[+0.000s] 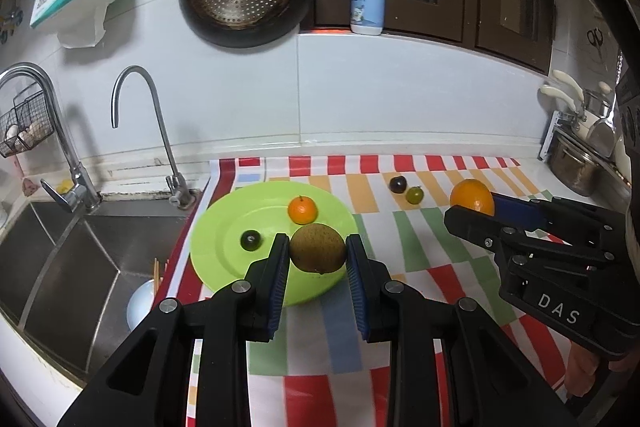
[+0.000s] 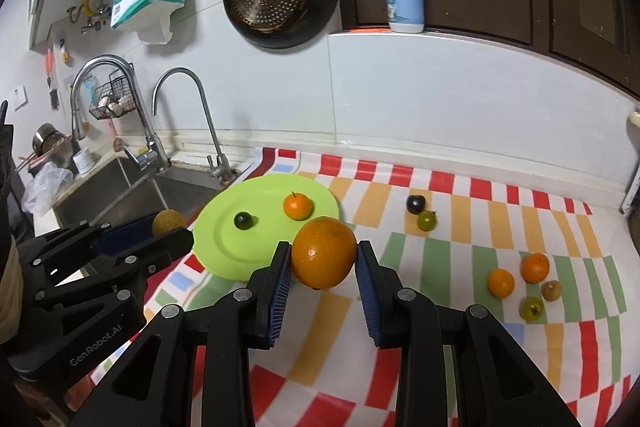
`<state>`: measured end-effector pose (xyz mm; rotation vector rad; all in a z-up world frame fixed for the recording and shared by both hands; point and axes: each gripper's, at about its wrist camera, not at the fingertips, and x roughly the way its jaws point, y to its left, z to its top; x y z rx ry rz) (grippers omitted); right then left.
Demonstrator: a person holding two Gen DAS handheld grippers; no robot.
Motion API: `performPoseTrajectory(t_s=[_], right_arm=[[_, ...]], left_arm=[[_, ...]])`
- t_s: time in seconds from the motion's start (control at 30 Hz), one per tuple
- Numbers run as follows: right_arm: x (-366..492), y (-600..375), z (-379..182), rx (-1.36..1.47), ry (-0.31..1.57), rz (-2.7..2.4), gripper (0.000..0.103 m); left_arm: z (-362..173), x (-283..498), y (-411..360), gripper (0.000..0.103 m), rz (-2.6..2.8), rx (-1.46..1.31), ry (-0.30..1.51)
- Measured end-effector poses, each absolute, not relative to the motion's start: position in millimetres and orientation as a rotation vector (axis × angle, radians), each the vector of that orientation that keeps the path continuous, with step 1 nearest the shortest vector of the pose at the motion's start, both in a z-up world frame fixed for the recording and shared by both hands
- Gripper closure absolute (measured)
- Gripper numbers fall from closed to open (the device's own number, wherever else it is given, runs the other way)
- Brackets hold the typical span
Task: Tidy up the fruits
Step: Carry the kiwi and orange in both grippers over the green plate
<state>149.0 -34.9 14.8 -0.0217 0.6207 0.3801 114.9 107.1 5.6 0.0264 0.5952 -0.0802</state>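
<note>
Four loose fruits (image 2: pixel 520 287) only in right view | left gripper (image 1: pixel 318 253) clamps brown fruit (image 1: pixel 317 247) | right gripper (image 2: pixel 323 259) clamps orange (image 2: pixel 323 253) | plate (image 1: pixel 224 251) holds two

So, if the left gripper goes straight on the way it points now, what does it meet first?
Probably the green plate. The left gripper, shut on a brown fruit, points down over its near part; the small orange lies farther back. Depth is unclear.
</note>
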Motion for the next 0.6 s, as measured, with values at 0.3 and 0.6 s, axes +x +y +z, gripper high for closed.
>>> performPoseTrajectory(t_s=[0.3, 0.6], right_arm=[[173, -4, 9, -0.023, 0.639, 0.381, 0.07], [203, 27, -2, -0.025, 0.672, 0.383, 0.07]], left_arm=[[1, 141, 136, 0.074, -0.085, 0.055, 0.602], [-10, 176, 160, 0.074, -0.104, 0.069, 0.619]])
